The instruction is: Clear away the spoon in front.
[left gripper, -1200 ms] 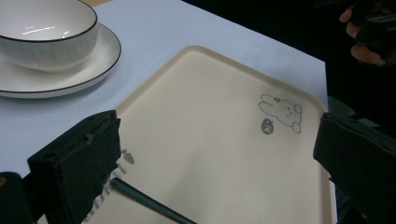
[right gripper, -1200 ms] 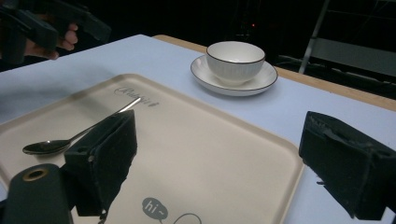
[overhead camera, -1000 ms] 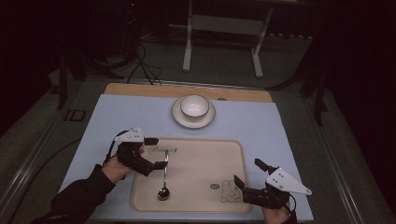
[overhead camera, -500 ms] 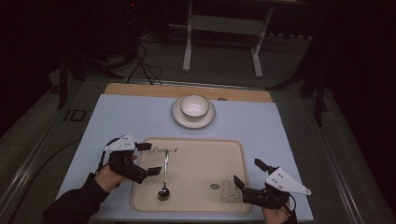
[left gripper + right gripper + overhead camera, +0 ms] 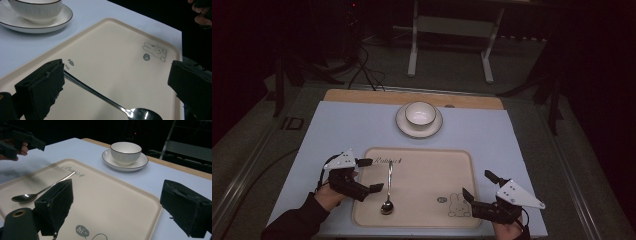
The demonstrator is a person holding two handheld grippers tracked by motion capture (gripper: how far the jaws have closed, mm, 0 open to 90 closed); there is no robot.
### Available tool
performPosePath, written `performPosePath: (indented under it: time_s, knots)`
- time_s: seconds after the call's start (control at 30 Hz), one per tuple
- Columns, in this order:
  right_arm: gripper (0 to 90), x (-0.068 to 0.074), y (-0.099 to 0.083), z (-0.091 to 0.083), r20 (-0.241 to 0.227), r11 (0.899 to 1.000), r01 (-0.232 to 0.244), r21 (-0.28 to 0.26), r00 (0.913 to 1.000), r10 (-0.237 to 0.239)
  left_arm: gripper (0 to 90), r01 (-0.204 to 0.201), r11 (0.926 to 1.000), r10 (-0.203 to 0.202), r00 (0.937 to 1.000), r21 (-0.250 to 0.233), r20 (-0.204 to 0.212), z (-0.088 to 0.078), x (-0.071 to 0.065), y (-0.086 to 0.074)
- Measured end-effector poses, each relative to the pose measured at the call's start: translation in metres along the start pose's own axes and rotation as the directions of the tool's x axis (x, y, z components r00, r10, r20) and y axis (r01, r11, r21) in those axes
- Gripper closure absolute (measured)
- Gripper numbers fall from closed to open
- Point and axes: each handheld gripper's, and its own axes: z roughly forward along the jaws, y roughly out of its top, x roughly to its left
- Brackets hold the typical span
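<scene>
- since a second ago the left gripper (image 5: 368, 175) has drawn back off the spoon (image 5: 388, 187) toward the tray's left edge, its jaws now spread wide and holding nothing; the spoon lies free where it was.
- the spoon rests on the cream tray (image 5: 432, 170), in its left part — handle pointing toward the far rim, bowl toward the near rim. in the left gripper view the handle (image 5: 95, 91) runs out from behind the left jaw and the shiny bowl sits low between the two jaws, not touched by either.
- the right gripper (image 5: 477, 192) hovers at the tray's near right corner, jaws wide apart and empty, well apart from the spoon.
- writing on the tray: a cursive word near the far left rim, which reads like "rabbit" (image 5: 72, 171), and near the right corner a small round dark badge with "hi~" (image 5: 82, 231) beside a line-drawn rabbit (image 5: 155, 51).
- beyond the tray, on the pale blue mat (image 5: 337, 130), a white ribbed bowl (image 5: 420, 114) with a dark rim stands on a matching saucer (image 5: 433, 128) — apart from the tray.
- a strip of wooden table edge (image 5: 362, 96) shows past the mat.
</scene>
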Motion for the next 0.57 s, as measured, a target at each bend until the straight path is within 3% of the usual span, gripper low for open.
performPosePath:
  time_s: [0.13, 0.57]
  knots:
    - [11.4, -0.0006, -0.0006, 0.0000, -0.002, 1.000, -0.003, 0.002, 1.0000, 0.003, 1.4, -0.022, 0.9998, 0.022, 0.9995, 0.002, -0.024, 0.0008, -0.0010, -0.0024]
    - [11.4, -0.0026, -0.0017, 0.0005, -0.002, 1.000, -0.014, 0.009, 0.9999, 0.014, 1.4, -0.011, 0.9999, 0.011, 0.9993, 0.008, -0.035, 0.0019, 0.0049, -0.0072]
